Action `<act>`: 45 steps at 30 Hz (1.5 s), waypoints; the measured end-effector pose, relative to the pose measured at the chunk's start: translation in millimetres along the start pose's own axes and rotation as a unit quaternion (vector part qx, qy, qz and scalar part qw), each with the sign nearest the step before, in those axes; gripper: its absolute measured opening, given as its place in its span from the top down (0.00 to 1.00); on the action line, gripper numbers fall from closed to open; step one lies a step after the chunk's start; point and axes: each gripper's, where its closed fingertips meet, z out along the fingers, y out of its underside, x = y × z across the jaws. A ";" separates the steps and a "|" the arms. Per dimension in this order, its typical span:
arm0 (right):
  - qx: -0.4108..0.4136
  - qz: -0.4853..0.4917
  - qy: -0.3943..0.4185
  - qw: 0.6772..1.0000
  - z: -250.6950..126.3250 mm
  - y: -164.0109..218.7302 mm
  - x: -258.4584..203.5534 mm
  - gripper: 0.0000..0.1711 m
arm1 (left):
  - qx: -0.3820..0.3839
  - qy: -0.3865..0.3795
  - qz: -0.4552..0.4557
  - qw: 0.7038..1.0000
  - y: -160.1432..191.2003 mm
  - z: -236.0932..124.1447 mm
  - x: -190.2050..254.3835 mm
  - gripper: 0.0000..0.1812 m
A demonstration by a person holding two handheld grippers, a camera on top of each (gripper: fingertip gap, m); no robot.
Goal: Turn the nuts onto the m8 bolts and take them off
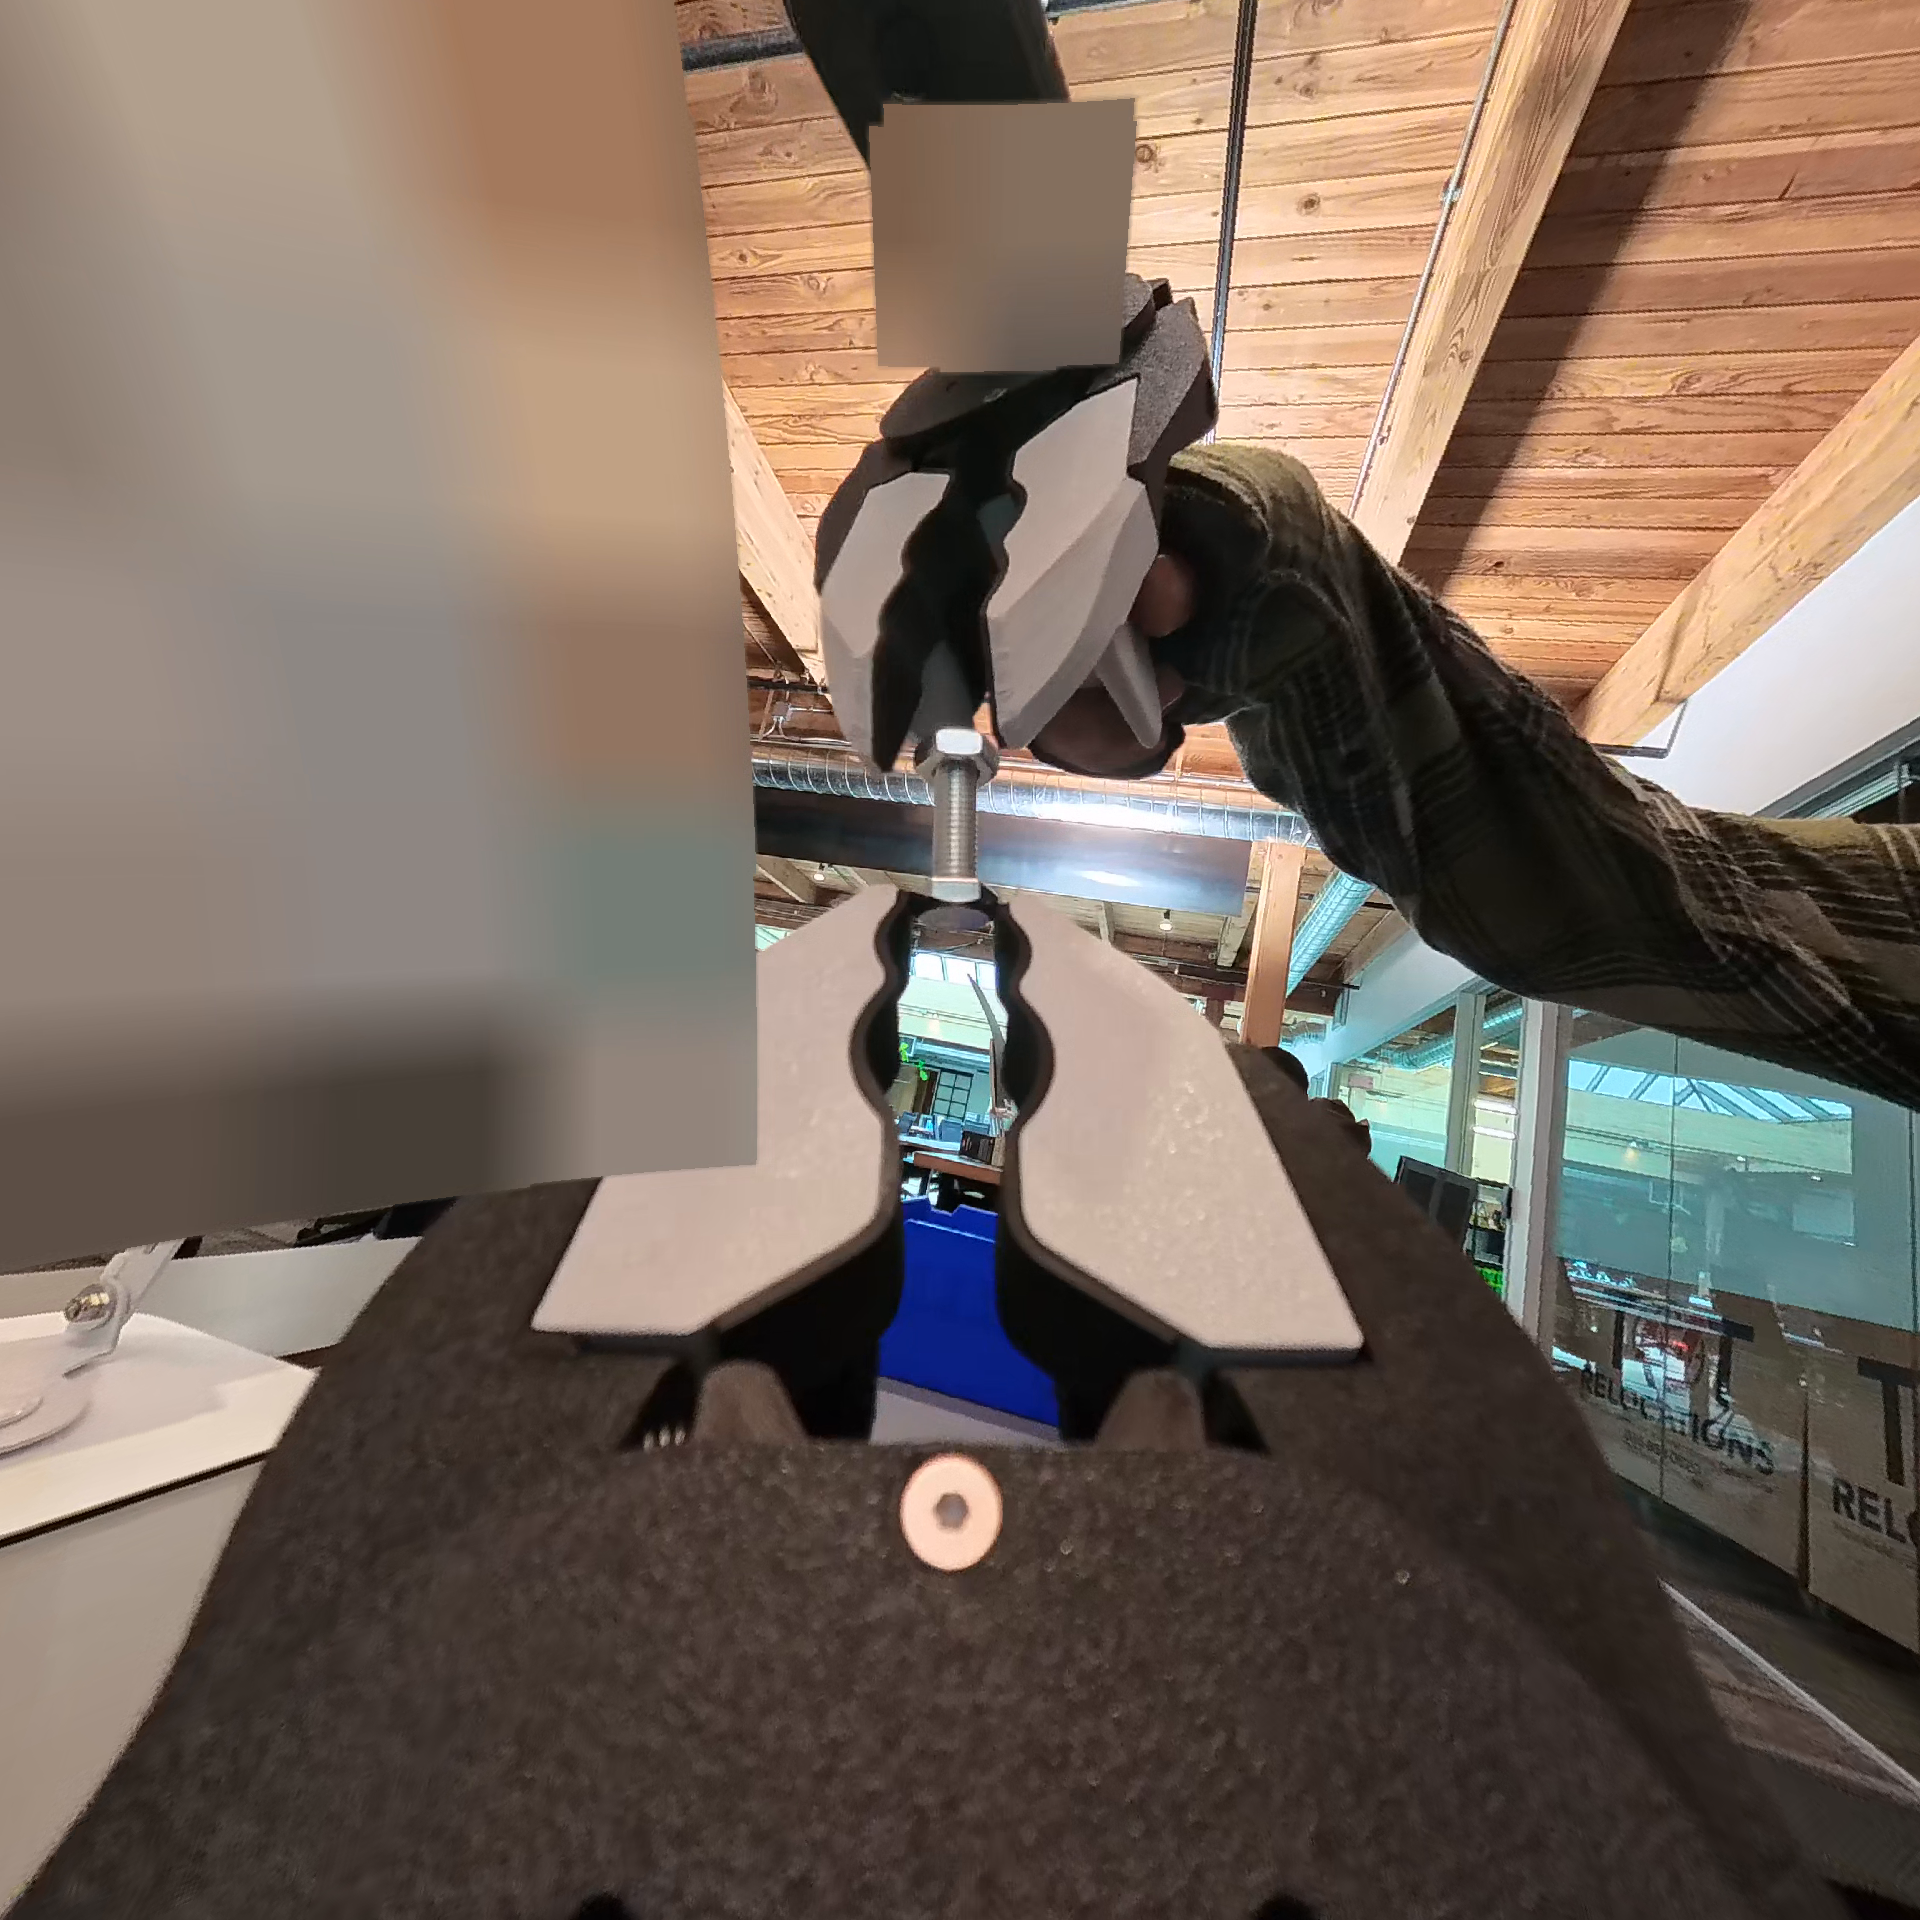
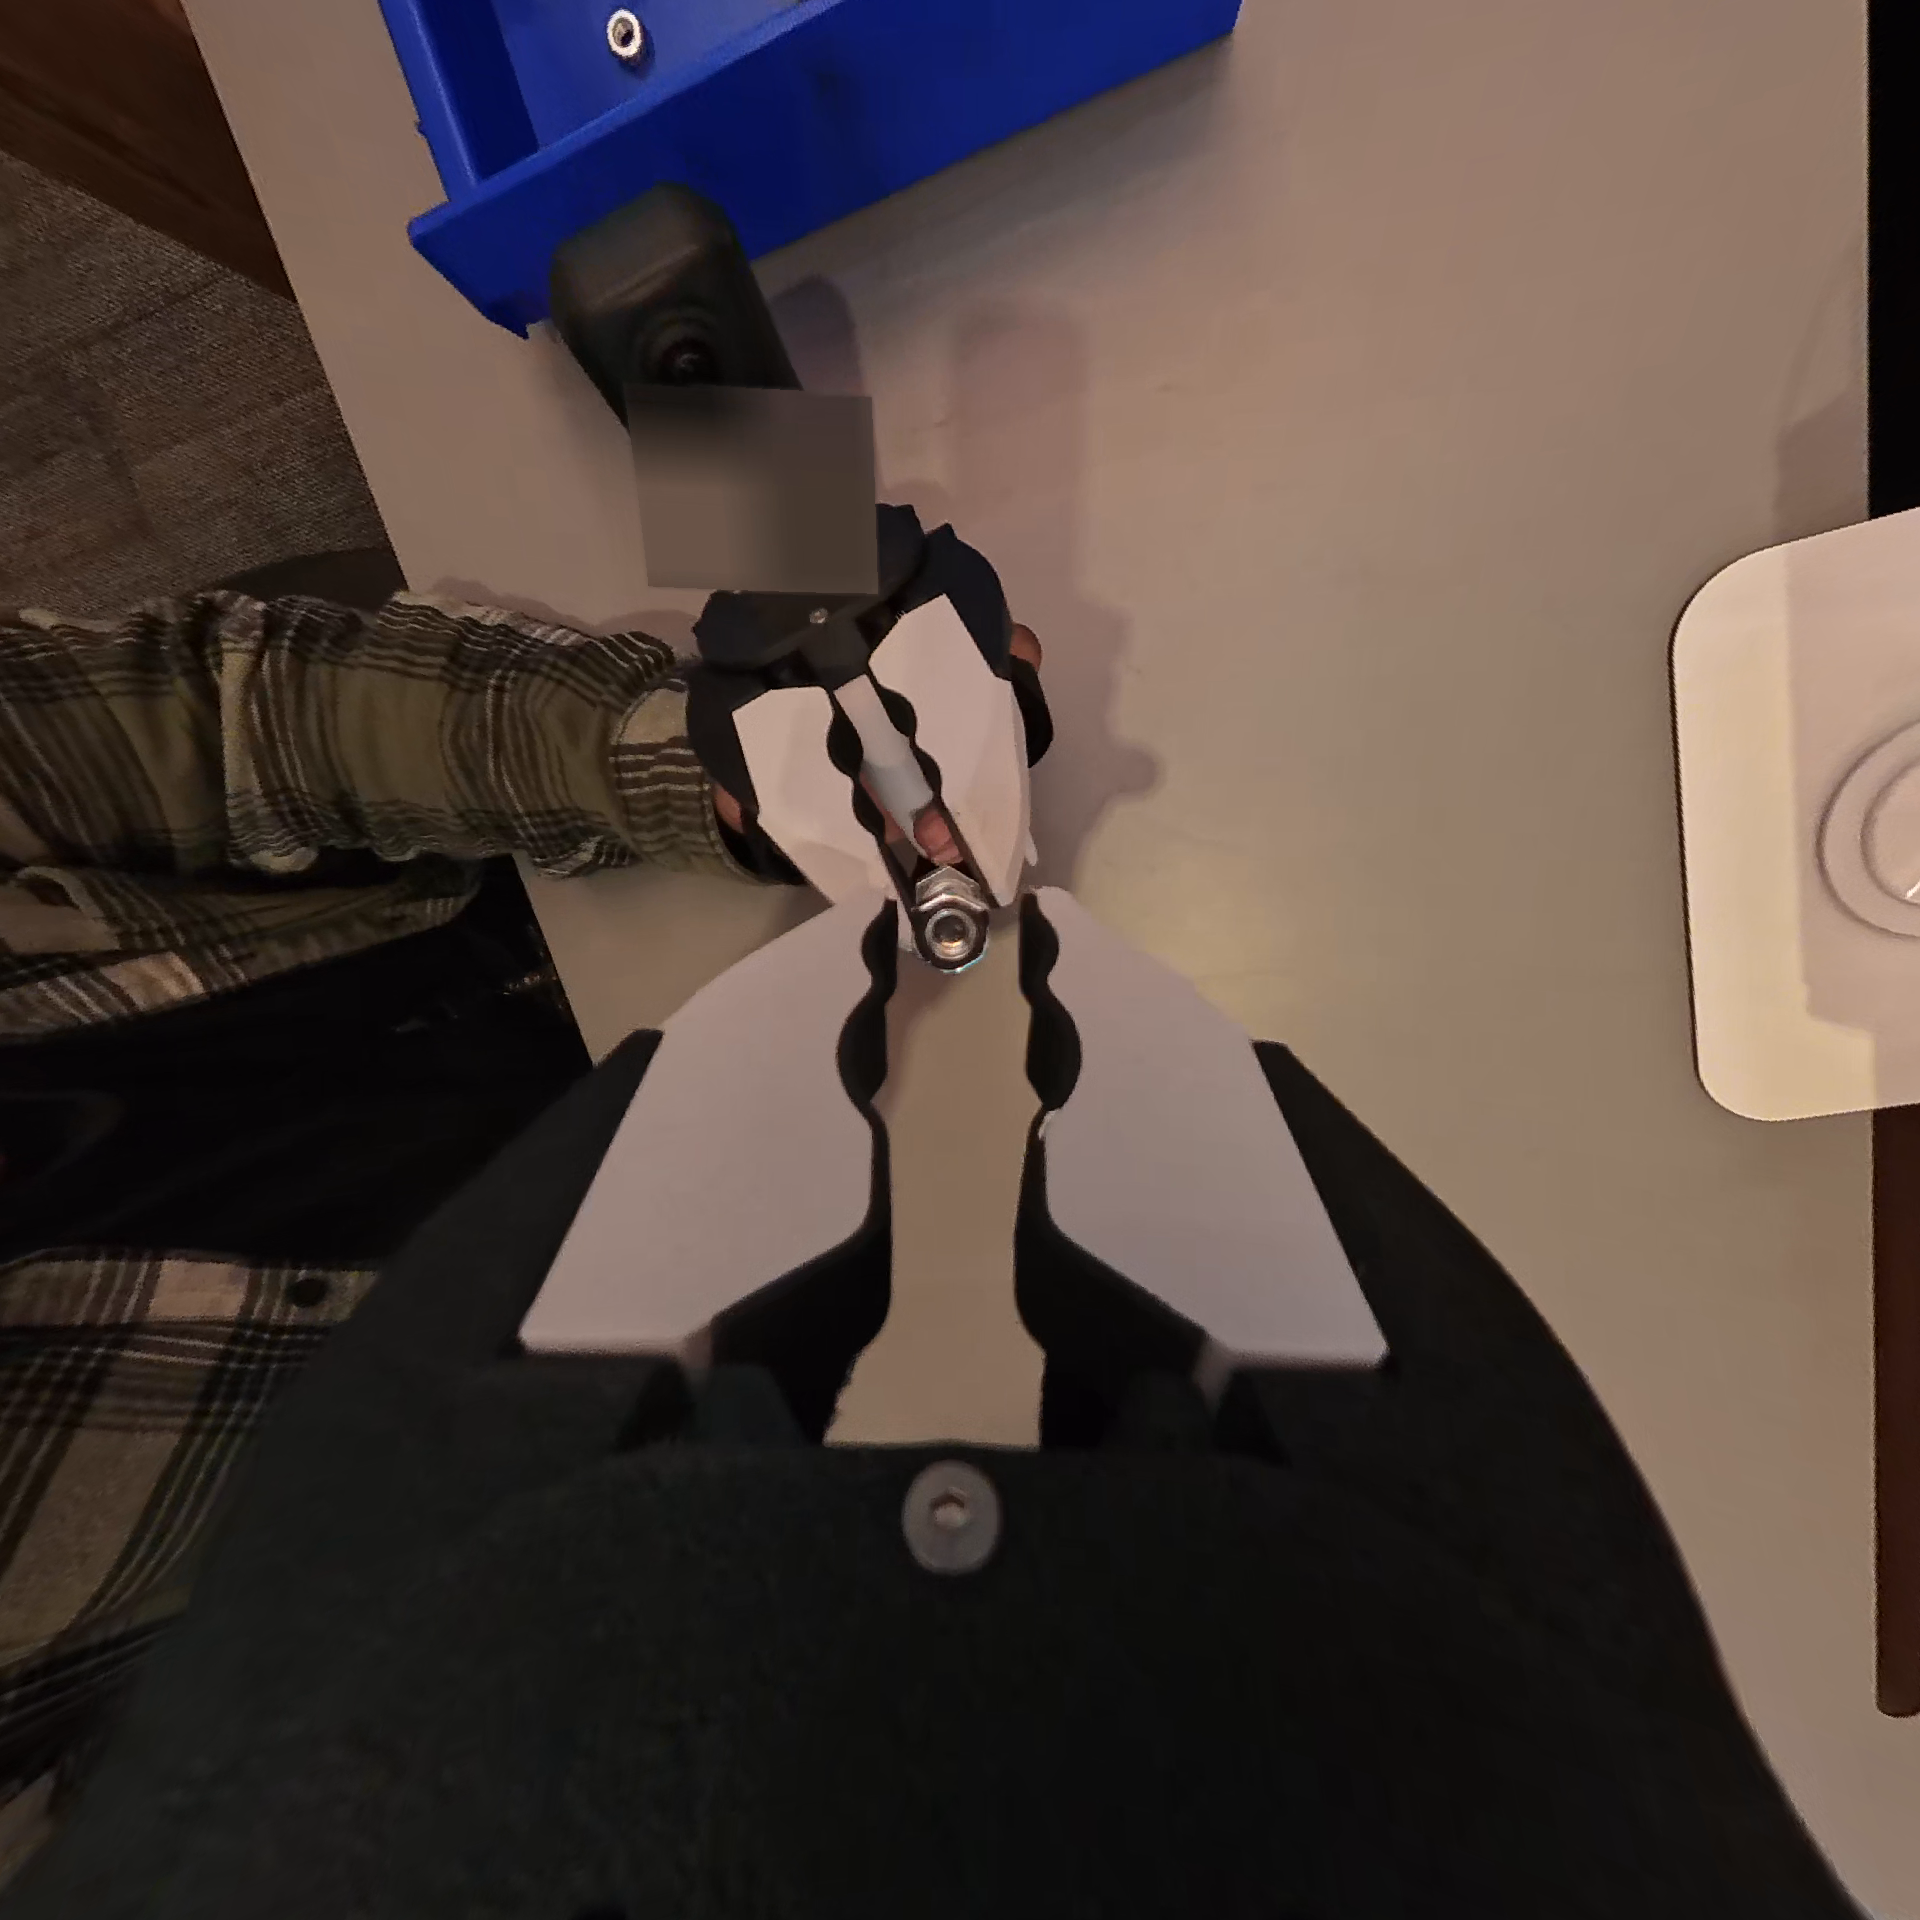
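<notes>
A steel M8 bolt (image 1: pixel 954 821) hangs upright in the air between my two grippers. A hex nut (image 1: pixel 954 889) sits on its lower threaded end. My left gripper (image 1: pixel 951 914) points up and is shut on the nut at its fingertips. My right gripper (image 1: pixel 951 743) points down from above, and its jaws stand slightly apart on either side of the bolt head. In the right wrist view I see the bolt head (image 2: pixel 951 940) end-on between my right gripper's (image 2: pixel 958 914) open tips. Behind it is the nut (image 2: pixel 938 889), in the left gripper (image 2: pixel 954 900).
A blue bin (image 2: pixel 790 135) stands on the grey table (image 2: pixel 1351 520) beyond the grippers. A white square base (image 2: pixel 1808 831) lies at the table's right side. The table's left edge drops to carpet. A plaid sleeve (image 2: pixel 312 727) reaches in from the left. My two grippers' fingertips are within a few centimetres of each other.
</notes>
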 end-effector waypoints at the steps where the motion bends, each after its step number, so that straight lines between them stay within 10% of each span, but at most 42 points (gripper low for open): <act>1: 0.002 -0.003 0.002 1.000 -0.4 -0.6 0.5 0.86 | -0.002 0.001 0.001 1.000 0.4 0.2 0.3 0.92; 20: -0.044 -0.386 0.017 0.921 -32.2 14.3 -14.3 0.73 | -0.017 0.050 -0.015 0.999 2.9 3.5 13.8 0.92; 45: -0.108 -0.383 -0.004 0.917 -3.0 24.8 -12.9 0.92 | -0.030 0.064 -0.018 0.997 7.5 5.6 17.5 0.92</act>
